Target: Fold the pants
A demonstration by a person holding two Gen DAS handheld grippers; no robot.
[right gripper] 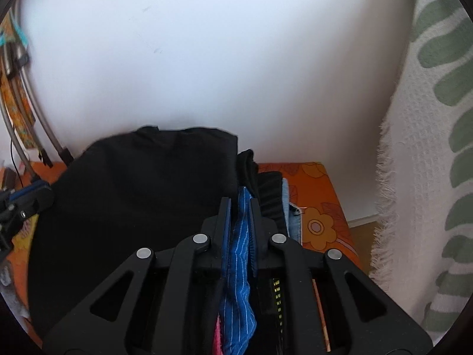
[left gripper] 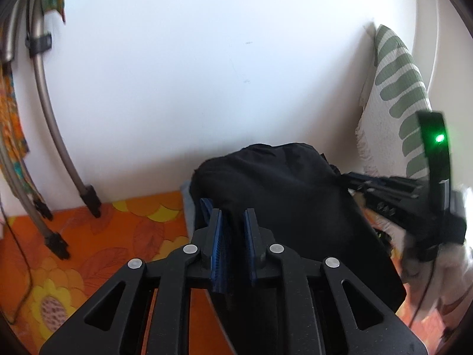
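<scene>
No brand, label or writing can be read anywhere in either view.

The black fabric pants [left gripper: 283, 195] lie folded into a thick rectangular bundle on the orange cloth printed with large yellow flowers and leaves [left gripper: 97, 245], their far edge pushed up close to the plain white wall [left gripper: 207, 59]. A strip of pale blue denim [right gripper: 291, 207] pokes out from under the bundle's right side, and a bunched black elastic waistband [right gripper: 270, 195] sits on top of it there.

The left gripper [left gripper: 233, 222] hangs over the near left corner of the pants. Its blue-padded jaws stand a little apart with black fabric running between them, but I cannot tell whether the pads press on it. The right gripper [right gripper: 240, 207] is at the bundle's right edge, jaws narrowly parted around a blue pinstriped cloth [right gripper: 238, 269] that fills the gap between the pads; a scrap of pink shows beneath it.

To the left there is bare orange cloth before the curved grey metal tube legs with black feet [left gripper: 59, 136], and a thin black cable [left gripper: 23, 260] trails across it. To the right, the orange surface ends at a corner just past the denim; beyond it hangs a white fringed blanket with green leaf shapes [right gripper: 428, 148].
</scene>
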